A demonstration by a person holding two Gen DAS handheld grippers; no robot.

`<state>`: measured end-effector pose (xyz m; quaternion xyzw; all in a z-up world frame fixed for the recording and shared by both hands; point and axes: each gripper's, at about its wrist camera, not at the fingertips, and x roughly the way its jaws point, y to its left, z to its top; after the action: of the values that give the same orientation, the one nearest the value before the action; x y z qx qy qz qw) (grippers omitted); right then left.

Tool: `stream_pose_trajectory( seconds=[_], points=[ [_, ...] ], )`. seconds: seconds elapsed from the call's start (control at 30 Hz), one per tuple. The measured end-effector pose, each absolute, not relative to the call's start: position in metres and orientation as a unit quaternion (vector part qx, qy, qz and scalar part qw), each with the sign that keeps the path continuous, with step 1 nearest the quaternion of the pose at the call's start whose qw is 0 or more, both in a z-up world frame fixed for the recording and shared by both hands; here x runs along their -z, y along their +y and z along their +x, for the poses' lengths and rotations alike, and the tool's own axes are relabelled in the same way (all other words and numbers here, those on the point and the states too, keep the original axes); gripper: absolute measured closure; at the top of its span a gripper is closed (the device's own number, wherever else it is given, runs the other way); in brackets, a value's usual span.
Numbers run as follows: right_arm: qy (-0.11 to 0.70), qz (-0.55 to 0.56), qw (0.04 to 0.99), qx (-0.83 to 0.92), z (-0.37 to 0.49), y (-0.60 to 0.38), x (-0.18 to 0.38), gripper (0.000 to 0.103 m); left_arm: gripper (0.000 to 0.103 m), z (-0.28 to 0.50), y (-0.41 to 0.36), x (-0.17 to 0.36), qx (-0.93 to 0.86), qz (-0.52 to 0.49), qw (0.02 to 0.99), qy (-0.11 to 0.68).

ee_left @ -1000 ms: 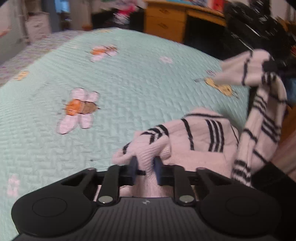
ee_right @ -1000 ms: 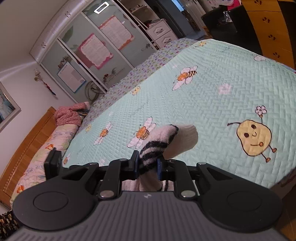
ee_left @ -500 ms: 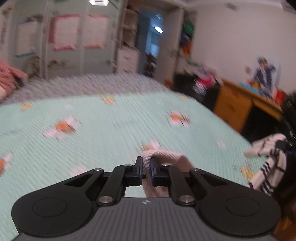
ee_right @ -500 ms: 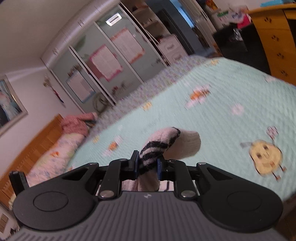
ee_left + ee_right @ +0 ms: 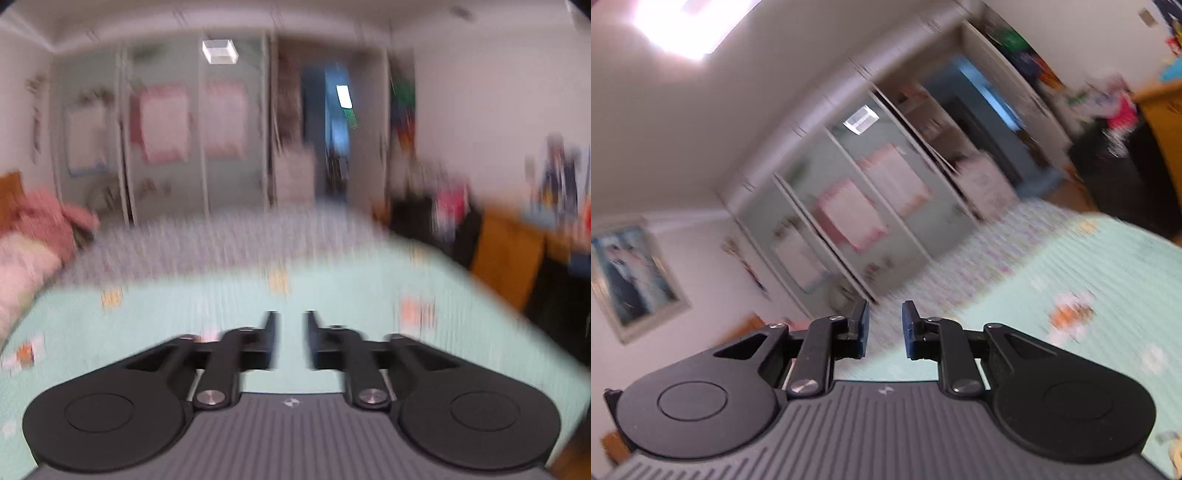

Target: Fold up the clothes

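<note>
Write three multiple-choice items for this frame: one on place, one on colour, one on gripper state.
1. What lies below the left gripper?
A. a desk
B. the quilt
C. a sink

2. The quilt's main colour?
A. mint green
B. red
C. black

3. State of the right gripper?
A. shut on cloth
B. open, nothing between the fingers
C. out of view

Answers:
1 B, the quilted bed cover spreads under the fingers.
2 A, pale green shows in both views.
3 B, a bare gap separates the blue pads.

A wardrobe (image 5: 166, 140) stands behind the bed (image 5: 332, 295), desk (image 5: 517, 251) to its right.
</note>
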<state>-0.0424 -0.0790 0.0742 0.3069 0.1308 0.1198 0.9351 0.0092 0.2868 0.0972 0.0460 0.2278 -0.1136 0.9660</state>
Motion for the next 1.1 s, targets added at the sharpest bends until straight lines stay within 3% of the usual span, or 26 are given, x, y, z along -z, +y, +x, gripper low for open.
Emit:
stream_pose_trajectory(
  seconds=[0.03,0.07,0.23,0.37,0.5,0.57,0.6,0.63,0.67,0.7,0.83,1.0,1.1],
  points=[
    [0.162,0.291,0.937,-0.109,-0.042,-0.076,-0.055,0.077,0.06,0.012,0.283,-0.074,0.119,0.039,0.958,0.258],
    [0.194,0.274,0.937,-0.098,-0.042,-0.074,-0.035,0.074,0.06,0.014,0.28,-0.05,0.125,0.03,0.949,0.289],
    [0.341,0.218,0.91,-0.092,-0.04,-0.051,0.059,0.037,0.061,0.026,0.274,0.04,0.139,-0.032,0.908,0.394],
    [0.398,0.177,0.897,-0.077,-0.017,-0.032,0.11,0.032,0.06,0.028,0.274,0.063,0.127,-0.08,0.891,0.428],
    [0.423,0.213,0.878,-0.068,0.008,-0.024,0.142,0.032,0.06,0.018,0.281,0.069,0.121,-0.117,0.881,0.442],
    [0.424,0.277,0.856,-0.101,0.02,-0.028,0.156,0.039,0.06,0.018,0.284,0.07,0.114,-0.114,0.88,0.446],
    [0.421,0.305,0.848,-0.106,0.023,-0.031,0.16,0.063,0.059,0.018,0.285,0.07,0.11,-0.113,0.88,0.448],
    [0.414,0.312,0.848,-0.108,0.023,-0.031,0.157,0.079,0.059,0.018,0.288,0.071,0.107,-0.114,0.88,0.449],
    [0.398,0.308,0.857,-0.11,0.021,-0.031,0.148,0.083,0.058,0.017,0.29,0.072,0.103,-0.115,0.88,0.449],
    [0.378,0.302,0.868,-0.113,0.017,-0.031,0.138,0.095,0.056,0.017,0.292,0.072,0.099,-0.116,0.88,0.45],
    [0.275,0.369,0.88,-0.121,-0.019,-0.072,0.085,0.095,0.051,0.023,0.293,0.072,0.099,-0.126,0.877,0.454],
    [0.21,0.331,0.92,-0.017,-0.065,-0.143,0.044,0.099,0.047,0.031,0.28,0.073,0.117,-0.114,0.877,0.452],
    [0.221,0.272,0.932,0.089,-0.092,-0.182,0.046,0.103,0.046,0.039,0.272,0.075,0.118,-0.108,0.877,0.453]
  ],
)
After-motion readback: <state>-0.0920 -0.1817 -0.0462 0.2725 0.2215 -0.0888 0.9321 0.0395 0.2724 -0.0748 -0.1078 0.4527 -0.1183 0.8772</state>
